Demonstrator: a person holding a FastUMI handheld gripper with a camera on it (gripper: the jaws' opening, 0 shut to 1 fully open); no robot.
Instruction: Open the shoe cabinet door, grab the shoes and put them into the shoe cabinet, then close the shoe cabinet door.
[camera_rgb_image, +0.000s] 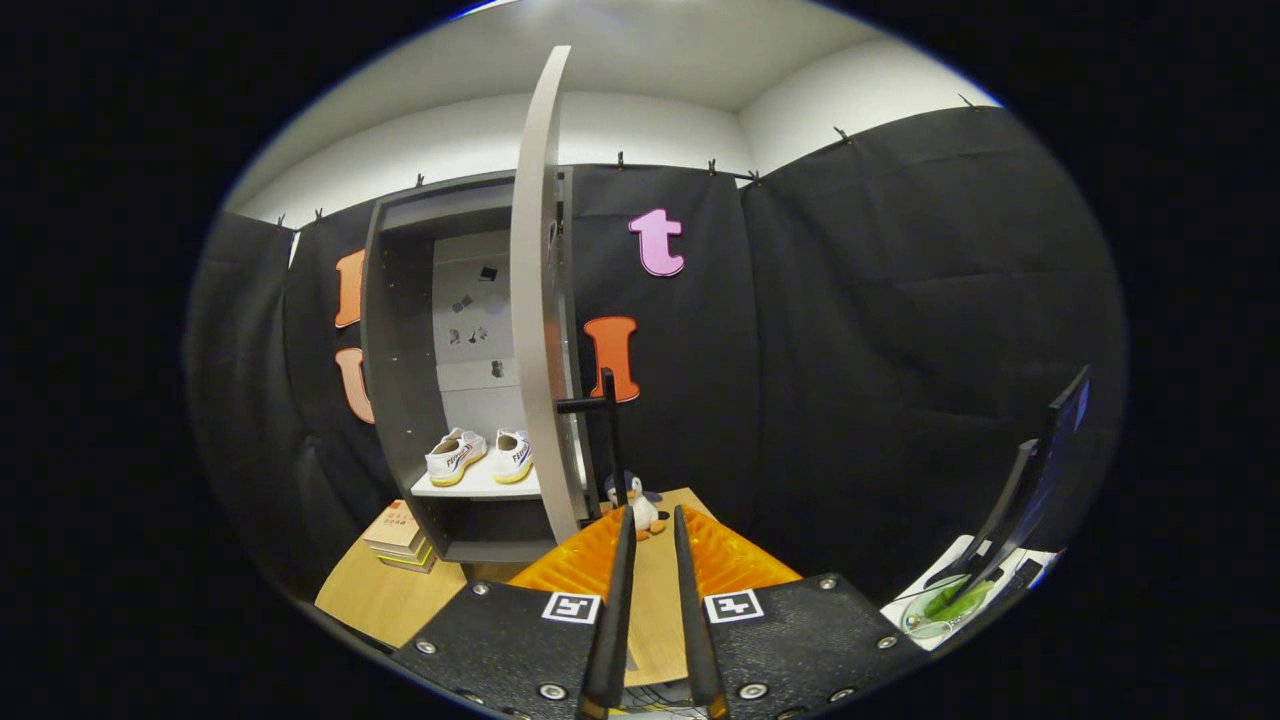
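Note:
The grey shoe cabinet (400, 330) stands against the booth wall, and its door (538, 300) is swung wide so I see it edge-on. A black handle bar (600, 405) sticks out from the door's edge. A pair of white shoes (480, 455) with yellow soles sits side by side on the cabinet's white shelf (470, 488). My gripper (651, 518) is well back from the cabinet, below and in front of the handle. Its fingers (615, 600) stand only a narrow gap apart with nothing between them.
A small penguin toy (640, 505) sits on the wooden table (375, 595) just beyond the fingertips. Several books (398, 535) are stacked by the cabinet's foot. Off to the right stand a dark monitor (1040, 470) and a glass bowl with something green (940, 605).

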